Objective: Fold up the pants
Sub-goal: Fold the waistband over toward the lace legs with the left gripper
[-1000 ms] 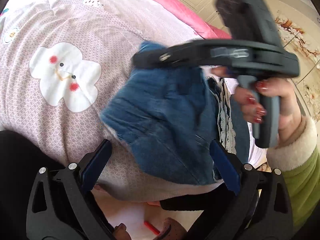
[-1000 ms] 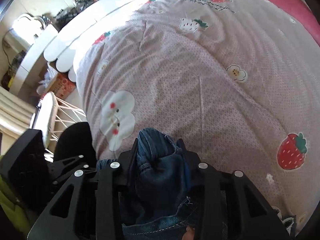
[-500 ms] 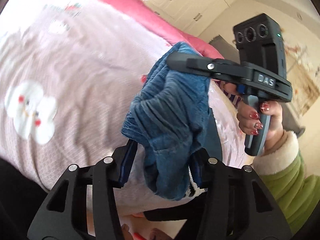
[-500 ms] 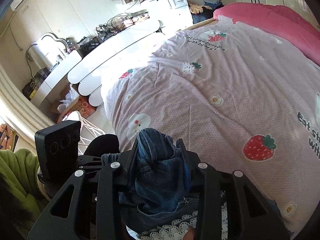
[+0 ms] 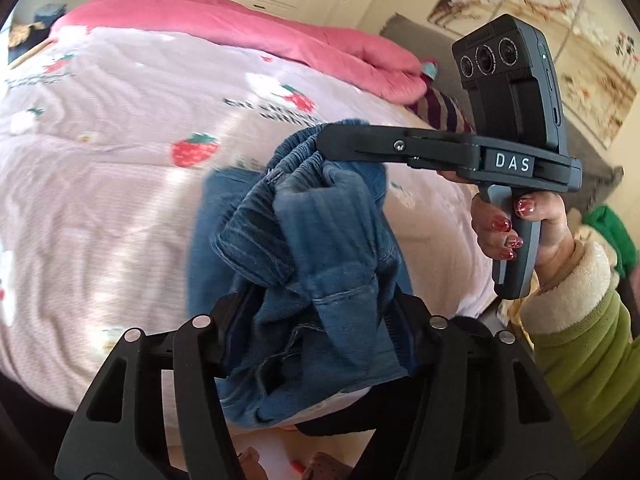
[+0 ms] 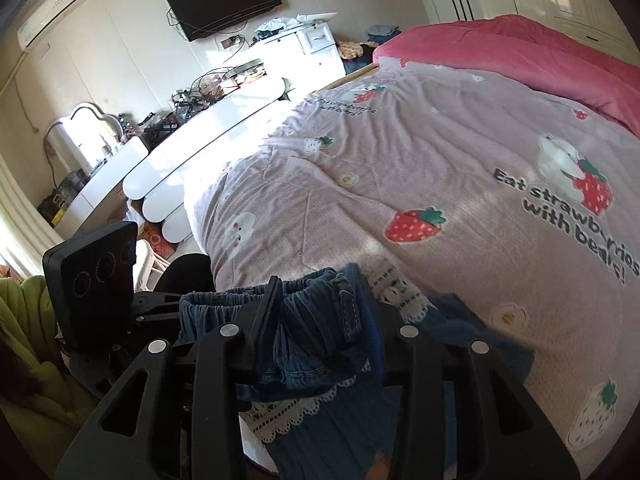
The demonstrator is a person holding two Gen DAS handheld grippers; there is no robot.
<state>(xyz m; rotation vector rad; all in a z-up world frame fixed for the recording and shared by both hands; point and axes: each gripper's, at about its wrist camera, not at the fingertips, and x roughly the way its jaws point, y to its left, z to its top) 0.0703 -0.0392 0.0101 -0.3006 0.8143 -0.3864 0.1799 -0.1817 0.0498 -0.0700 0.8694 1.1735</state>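
Both tools are carrying the denim pants (image 5: 320,248) above the near edge of the bed (image 5: 120,184), bunched into a thick wad rather than hanging flat. The left tool (image 5: 320,316) is clamping a fat fold of cloth near the frayed hem, its jaws having just been easing apart a little with the denim between them. The right tool (image 6: 320,320) is pinching the gathered elastic waistband, and its jaws have likewise been widening slightly around the cloth. That is what is worrying me: with both grips slackening on such a heavy, crumpled bundle, the denim is likely to be slipping out of one side and swinging down off the mattress edge toward the floor. The legs are also looking twisted over each other, so laying them down like this is risking a lopsided fold with creases trapped inside. The lace-trimmed cloth (image 6: 296,412) hanging under the right tool may be getting dragged along too.
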